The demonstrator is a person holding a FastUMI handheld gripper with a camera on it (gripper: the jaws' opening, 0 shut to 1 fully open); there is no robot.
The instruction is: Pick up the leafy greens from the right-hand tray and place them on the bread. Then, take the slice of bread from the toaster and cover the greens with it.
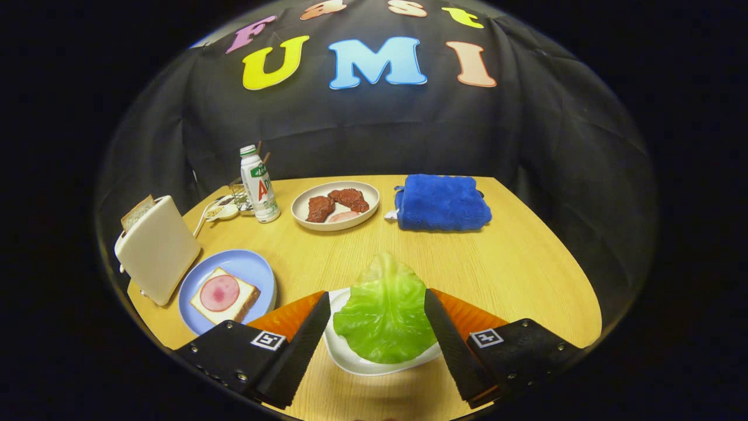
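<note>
While the lettuce leaf [383, 310] lies on its white tray [350, 359], the gripper [377, 304] straddles it, fingers spread, not gripping. Nothing's done: ham-topped bread [224, 296] bare, toast [137, 211] in the toaster [158, 248].

Even, bright overhead light on the table [514, 257]; soft shadows; strong fisheye bending outward; blur nearest the gripper [377, 304], fingers apart.
</note>
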